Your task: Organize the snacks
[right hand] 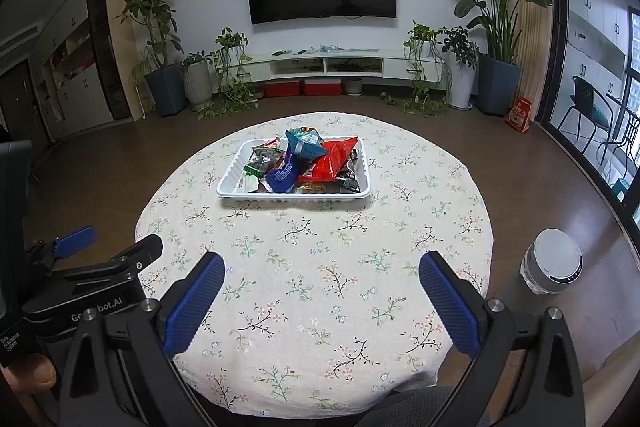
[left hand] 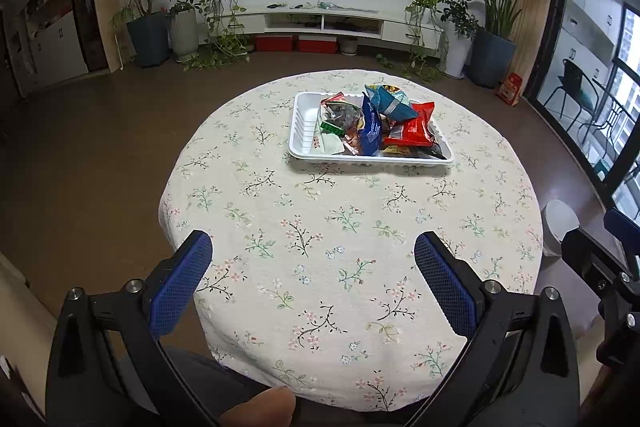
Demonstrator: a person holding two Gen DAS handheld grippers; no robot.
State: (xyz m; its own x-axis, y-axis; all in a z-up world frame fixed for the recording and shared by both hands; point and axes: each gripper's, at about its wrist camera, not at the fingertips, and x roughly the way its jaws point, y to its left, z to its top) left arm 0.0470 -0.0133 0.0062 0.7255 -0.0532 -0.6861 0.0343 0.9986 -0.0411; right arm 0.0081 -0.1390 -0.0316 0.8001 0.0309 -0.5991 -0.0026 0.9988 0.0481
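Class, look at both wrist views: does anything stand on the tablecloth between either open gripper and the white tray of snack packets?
Nothing visible does. Between the left gripper and the white tray, and between the right gripper and that tray, lies only bare floral tablecloth. Both grippers are open and empty.

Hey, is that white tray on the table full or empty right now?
Full. The white tray holds a heap of snack packets rising above its rim, with only its left end bare.

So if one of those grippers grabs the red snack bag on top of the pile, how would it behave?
The red bag looks puffy and crinkled, so it would probably feel light and floppy and give under a squeeze. Its glossy film may slip between the pads. It leans on other packets in the white tray, so lifting it could shift them. Both grippers, left and right, are open and well short of it.
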